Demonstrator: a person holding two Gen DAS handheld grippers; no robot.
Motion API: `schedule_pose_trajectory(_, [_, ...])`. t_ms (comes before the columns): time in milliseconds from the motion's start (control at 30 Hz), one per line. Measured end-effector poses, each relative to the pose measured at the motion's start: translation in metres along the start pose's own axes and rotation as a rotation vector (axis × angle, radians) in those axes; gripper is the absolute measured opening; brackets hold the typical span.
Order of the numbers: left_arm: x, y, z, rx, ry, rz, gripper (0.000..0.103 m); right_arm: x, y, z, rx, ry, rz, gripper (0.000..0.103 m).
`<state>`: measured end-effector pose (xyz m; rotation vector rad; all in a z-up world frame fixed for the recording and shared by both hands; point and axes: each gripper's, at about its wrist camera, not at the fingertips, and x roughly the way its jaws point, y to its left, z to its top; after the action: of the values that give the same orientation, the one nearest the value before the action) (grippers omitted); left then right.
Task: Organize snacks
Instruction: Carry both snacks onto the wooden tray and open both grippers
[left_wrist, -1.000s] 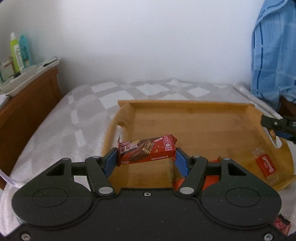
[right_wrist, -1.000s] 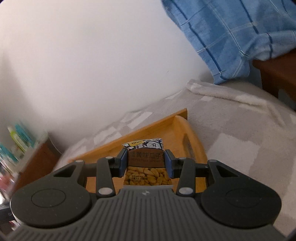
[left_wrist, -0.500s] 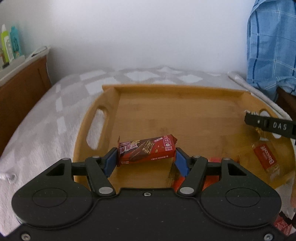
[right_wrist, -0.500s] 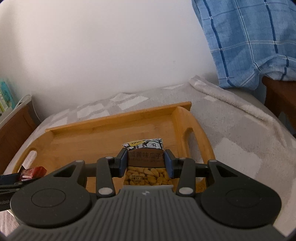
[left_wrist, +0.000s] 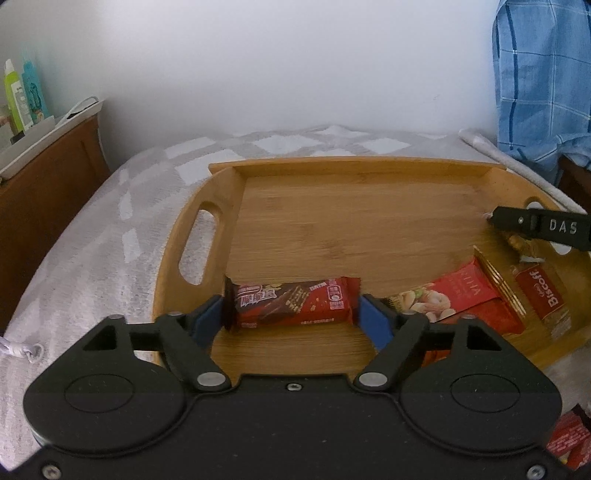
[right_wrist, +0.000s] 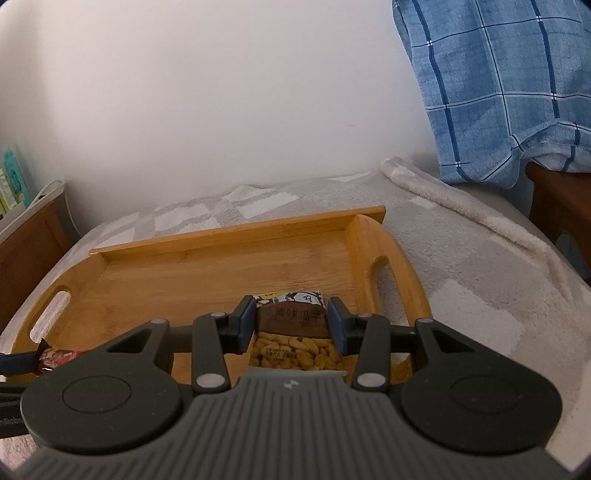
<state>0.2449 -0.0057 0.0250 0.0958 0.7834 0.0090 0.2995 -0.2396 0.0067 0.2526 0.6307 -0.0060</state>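
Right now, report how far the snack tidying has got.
Done: a Biscoff pack and a red nut pack lie in the wooden tray.
In hand: the left hand-held gripper has just been opening around the red chocolate bar; the right hand-held gripper clamps a seed packet.
Left: red wrappers off the tray.

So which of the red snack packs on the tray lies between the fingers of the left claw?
The chocolate bar, in its dark brown-and-red wrapper. The red nut pack and the Biscoff biscuit lie to its right, outside the left claw.
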Motion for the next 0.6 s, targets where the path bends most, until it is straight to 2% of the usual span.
schedule_pose_trajectory(167, [-0.007, 0.001, 0.000, 0.024, -0.016, 0.023, 0.098, -0.006, 0.000, 0.002, 0.007, -0.032, 0.036, 0.049])
schedule_pose_trajectory(300, [-0.015, 0.002, -0.001, 0.041, -0.020, 0.033, 0.100, -0.012, -0.001, 0.002, 0.033, -0.059, 0.059, 0.065])
schedule_pose_trajectory(433, [-0.029, -0.001, -0.006, 0.067, -0.036, 0.043, 0.103, -0.022, -0.001, -0.002, 0.053, -0.081, 0.075, 0.071])
schedule_pose_trajectory(600, [-0.049, -0.005, -0.013, 0.082, -0.049, 0.016, 0.103, -0.046, 0.000, -0.012, 0.029, -0.140, 0.135, 0.081])
